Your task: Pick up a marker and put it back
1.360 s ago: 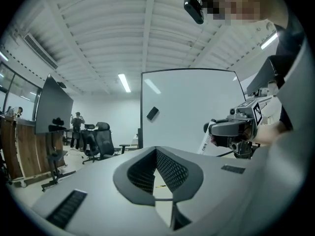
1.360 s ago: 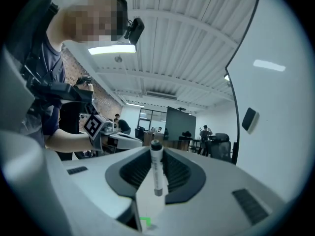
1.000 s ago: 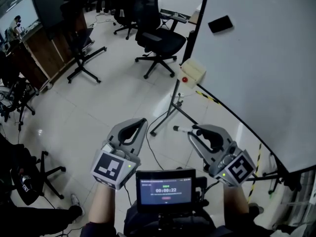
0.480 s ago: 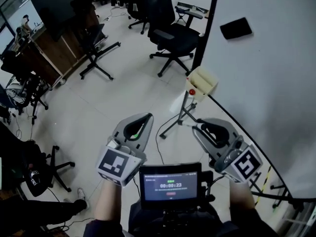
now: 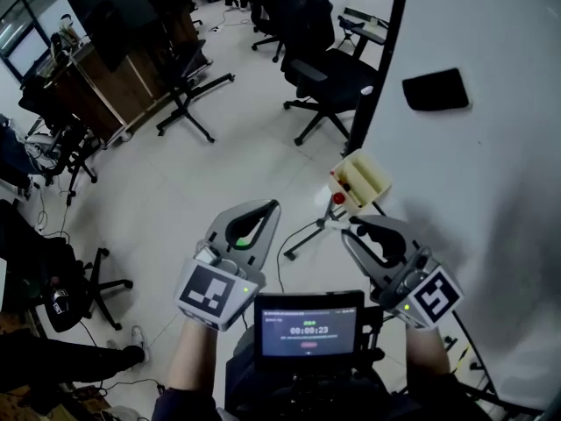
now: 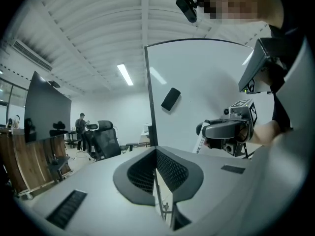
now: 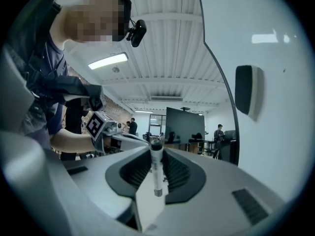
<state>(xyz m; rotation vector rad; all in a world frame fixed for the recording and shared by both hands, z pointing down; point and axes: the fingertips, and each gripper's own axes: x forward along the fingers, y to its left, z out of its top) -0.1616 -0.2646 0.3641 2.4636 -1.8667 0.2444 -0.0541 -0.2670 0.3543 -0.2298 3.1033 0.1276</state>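
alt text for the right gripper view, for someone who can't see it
The right gripper holds a white marker upright between its jaws. To the right stands a whiteboard with a black eraser stuck on it; an office with a dark screen lies beyond.

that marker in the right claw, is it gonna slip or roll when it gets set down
Probably stiff and light: the marker is a slim straight barrel, clamped between the pads of the right claw without bending. Its round, smooth-looking body would likely roll on a flat surface, so the walled cream holder looks the safer place to set it.
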